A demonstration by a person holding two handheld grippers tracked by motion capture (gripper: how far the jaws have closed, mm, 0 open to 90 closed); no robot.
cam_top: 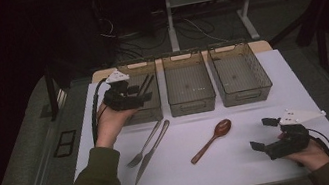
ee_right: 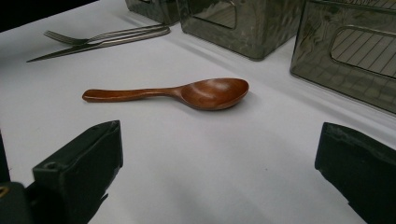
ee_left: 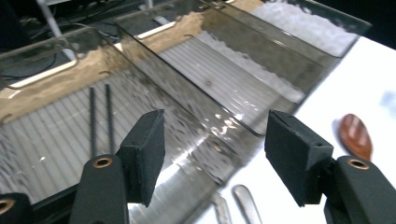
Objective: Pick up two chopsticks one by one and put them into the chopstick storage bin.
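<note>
My left gripper (cam_top: pixel 144 90) is held over the left clear bin (cam_top: pixel 148 111), and its jaws (ee_left: pixel 215 154) stand open with nothing between them. Two dark chopsticks (ee_left: pixel 100 119) lie on that bin's floor. A brown wooden spoon (cam_top: pixel 213 138) (ee_right: pixel 187 93) rests on the white table (cam_top: pixel 225 163), bowl toward the bins. Left of it a metal fork (cam_top: pixel 145 145) and a knife (cam_top: pixel 151 153) lie side by side. At the table's front right my right gripper (cam_top: pixel 262 133) (ee_right: pixel 217 168) sits low, open and holding nothing, pointed at the spoon.
Three clear bins stand in a row at the back: the left one, a middle bin (cam_top: pixel 192 103) and a right bin (cam_top: pixel 245 95). The middle and right bins hold nothing. The floor behind the table carries desk legs and cables (cam_top: pixel 192 27).
</note>
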